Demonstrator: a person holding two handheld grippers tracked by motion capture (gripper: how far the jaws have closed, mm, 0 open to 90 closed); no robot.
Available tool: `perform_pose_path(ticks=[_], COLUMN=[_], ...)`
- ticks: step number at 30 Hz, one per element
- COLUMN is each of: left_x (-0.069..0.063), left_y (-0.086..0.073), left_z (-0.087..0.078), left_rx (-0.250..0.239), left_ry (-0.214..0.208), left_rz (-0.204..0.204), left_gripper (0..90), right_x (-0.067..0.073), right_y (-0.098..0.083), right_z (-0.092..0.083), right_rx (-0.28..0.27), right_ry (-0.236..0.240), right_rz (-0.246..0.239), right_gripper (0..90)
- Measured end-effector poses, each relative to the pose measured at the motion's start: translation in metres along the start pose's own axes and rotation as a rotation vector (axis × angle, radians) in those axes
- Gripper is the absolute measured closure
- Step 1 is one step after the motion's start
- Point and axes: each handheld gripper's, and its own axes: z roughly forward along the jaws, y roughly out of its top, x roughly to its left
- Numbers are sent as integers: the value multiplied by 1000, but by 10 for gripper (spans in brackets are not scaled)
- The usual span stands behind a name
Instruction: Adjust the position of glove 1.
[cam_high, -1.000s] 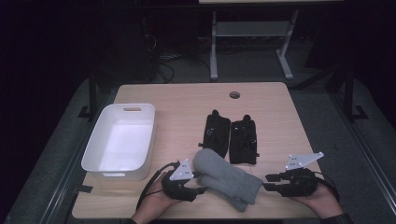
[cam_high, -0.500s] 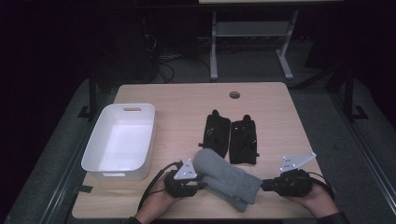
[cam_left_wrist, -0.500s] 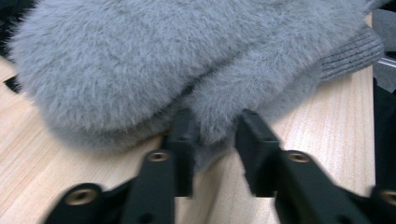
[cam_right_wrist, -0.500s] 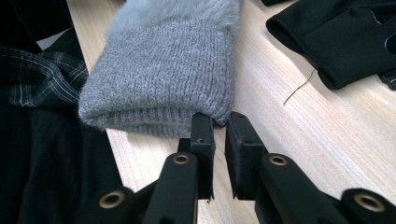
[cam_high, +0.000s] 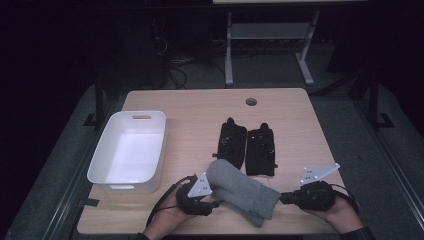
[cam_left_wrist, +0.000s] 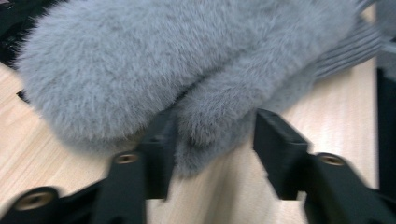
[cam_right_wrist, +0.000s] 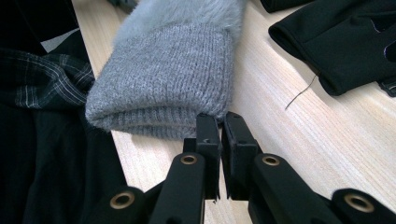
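- High view is showing a fluffy grey mitten (cam_high: 243, 190) lying slantwise near the front edge of the tabletop (cam_high: 200, 107), between the 2 grippers.
- Left gripper (cam_high: 204, 204) is sitting by the front edge at the mitten's furry end; in the left gripper view its jaws are standing partly apart, having just been opening, with the mitten's thumb (cam_left_wrist: 205, 123) lying between them, brushing 1 pad and clear of the other.
- Right gripper (cam_high: 286, 198) is resting near the front right corner, tips at the mitten's ribbed cuff (cam_right_wrist: 170, 81); in the right gripper view its jaws are standing nearly together with a thin slit between, having just been closing, and I cannot tell whether any knit is being pinched.
- 2 black gloves (cam_high: 247, 147) are lying side by side in the middle of the tabletop, just behind the mitten.
- White bin (cam_high: 131, 176) is sitting along the left edge.
- No brand, label or writing is showing clearly enough to read.
- Plaid sleeve (cam_right_wrist: 46, 84) is showing in the right gripper view, beside the cuff.
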Motion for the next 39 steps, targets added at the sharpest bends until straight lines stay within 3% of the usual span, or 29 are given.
perform_pose_path(ticks=[3, 4, 7, 8, 12, 16, 24, 30, 33, 34, 36, 39], left_x=[1, 3, 6, 8, 9, 8, 11, 13, 12, 13, 14, 14], left_y=[-1, -2, -3, -2, -2, 1, 4, -3, -7, -8, -8, -5], left_z=[5, 7, 6, 4, 2, -3, -17, -22, -19, -20, -25, -41], left_rx=[16, 15, -3, -20, -32, -40, -85, -56, -40, -36, -53, -83], left_ry=[-2, -13, -21, -27, -23, -12, 3, -12, -20, -23, -22, -5], left_rz=[-13, -37, -59, -92, -85, -65, -70, -82, -96, -100, -111, -121], left_gripper=[419, 426, 507, 601, 742, 810, 826, 821, 765, 727, 684, 680], right_x=[0, 0, 0, 0, 1, 2, 7, 19, 18, 15, 13, 10], right_y=[0, 0, 0, 0, 0, 1, 7, 11, 9, 7, 6, 6], right_z=[0, 0, 0, 0, 1, 0, -7, -1, 4, 7, 5, -5], right_rx=[3, 4, 4, 4, 2, -9, -50, -30, -6, 15, 5, -32], right_ry=[0, 0, 0, 1, 0, -2, 15, 49, 43, 39, 38, 21], right_rz=[3, 2, 4, 3, 2, -5, -16, -43, -46, -41, -30, -21], right_gripper=[863, 863, 863, 863, 865, 868, 872, 871, 866, 822, 713, 703])
